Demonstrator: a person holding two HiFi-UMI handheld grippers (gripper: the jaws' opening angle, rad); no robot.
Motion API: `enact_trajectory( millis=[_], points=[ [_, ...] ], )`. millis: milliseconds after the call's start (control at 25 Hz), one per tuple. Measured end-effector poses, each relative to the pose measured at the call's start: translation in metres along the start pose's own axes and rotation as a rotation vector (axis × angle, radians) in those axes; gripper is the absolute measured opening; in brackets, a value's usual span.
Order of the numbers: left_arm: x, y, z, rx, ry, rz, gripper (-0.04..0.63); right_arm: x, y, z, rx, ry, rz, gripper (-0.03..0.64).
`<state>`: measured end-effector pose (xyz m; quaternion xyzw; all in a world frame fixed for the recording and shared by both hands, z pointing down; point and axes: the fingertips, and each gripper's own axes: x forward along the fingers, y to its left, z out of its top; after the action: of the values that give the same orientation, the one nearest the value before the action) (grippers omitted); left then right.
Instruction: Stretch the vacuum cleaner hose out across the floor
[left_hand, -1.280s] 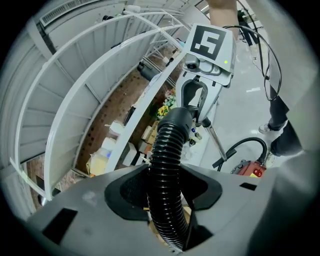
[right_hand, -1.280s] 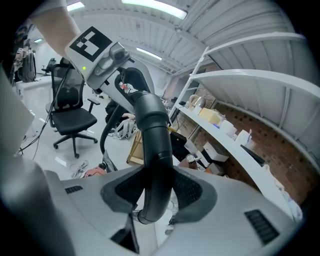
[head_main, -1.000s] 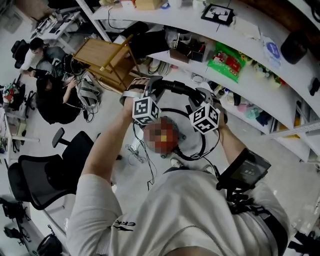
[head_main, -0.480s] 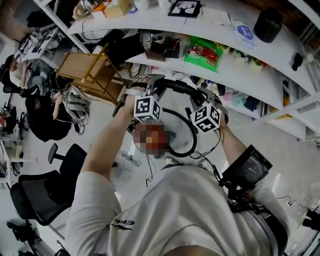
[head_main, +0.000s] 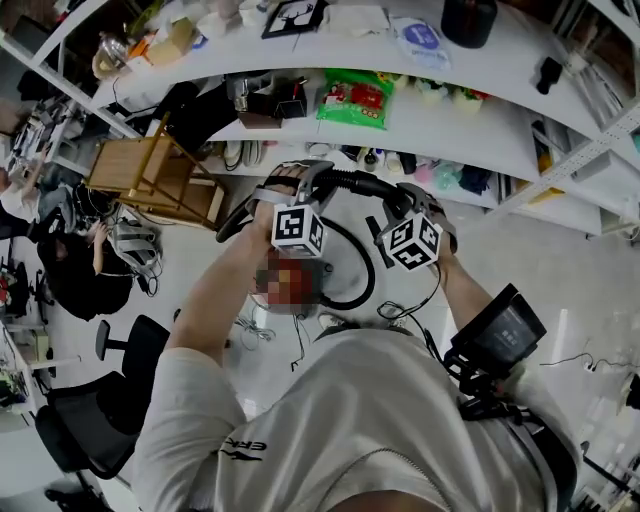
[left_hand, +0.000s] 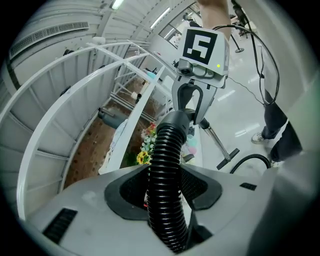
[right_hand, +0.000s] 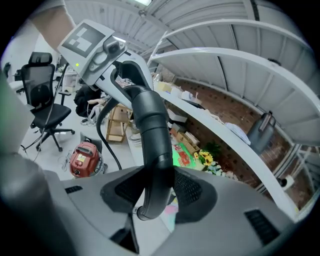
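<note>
The left gripper (left_hand: 167, 192) is clamped on the ribbed black hose (left_hand: 165, 155), which runs up out of its jaws to the right gripper (right_hand: 157, 192) just beside it. That one is clamped on the smooth curved end tube (right_hand: 150, 125) of the same hose. Both are held up in the air, close in front of the white shelves (head_main: 480, 130). Below and behind them the rest of the hose lies in a loop (head_main: 374, 275) on the floor (head_main: 560, 290), near the red vacuum cleaner (right_hand: 85, 157).

To do this step well, I judge both grips should be firm while the end is carried away from the cleaner and lowered, so the loop pulls straight without dragging the cleaner or striking the shelves.

Counted: two grippers, one hose, one loop in it, one vacuum cleaner
</note>
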<state>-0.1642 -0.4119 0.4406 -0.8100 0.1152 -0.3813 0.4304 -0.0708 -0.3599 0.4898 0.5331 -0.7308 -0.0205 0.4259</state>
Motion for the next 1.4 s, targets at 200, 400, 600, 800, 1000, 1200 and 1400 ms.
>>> enact_trajectory(
  millis=[200, 400, 600, 800, 1000, 1200, 1400],
  points=[
    [0.025, -0.021, 0.048, 0.003, -0.049, -0.04, 0.173, -0.022, -0.018, -0.051, 0.01, 0.048, -0.035, 0.171],
    [0.053, -0.038, 0.102, 0.009, -0.122, -0.097, 0.173, -0.046, -0.041, -0.106, 0.038, 0.12, -0.076, 0.17],
    [0.076, -0.06, 0.158, 0.017, -0.197, -0.156, 0.173, -0.072, -0.058, -0.161, 0.071, 0.193, -0.116, 0.17],
    [0.09, -0.084, 0.214, 0.042, -0.281, -0.218, 0.173, -0.107, -0.069, -0.213, 0.116, 0.267, -0.176, 0.17],
    [0.096, -0.112, 0.258, 0.063, -0.368, -0.293, 0.173, -0.138, -0.067, -0.257, 0.168, 0.347, -0.244, 0.17],
    [0.097, -0.137, 0.292, 0.052, -0.435, -0.361, 0.173, -0.166, -0.063, -0.291, 0.197, 0.434, -0.302, 0.172],
    [0.096, -0.162, 0.329, 0.046, -0.481, -0.415, 0.173, -0.197, -0.056, -0.325, 0.253, 0.491, -0.358, 0.17]
  ],
)
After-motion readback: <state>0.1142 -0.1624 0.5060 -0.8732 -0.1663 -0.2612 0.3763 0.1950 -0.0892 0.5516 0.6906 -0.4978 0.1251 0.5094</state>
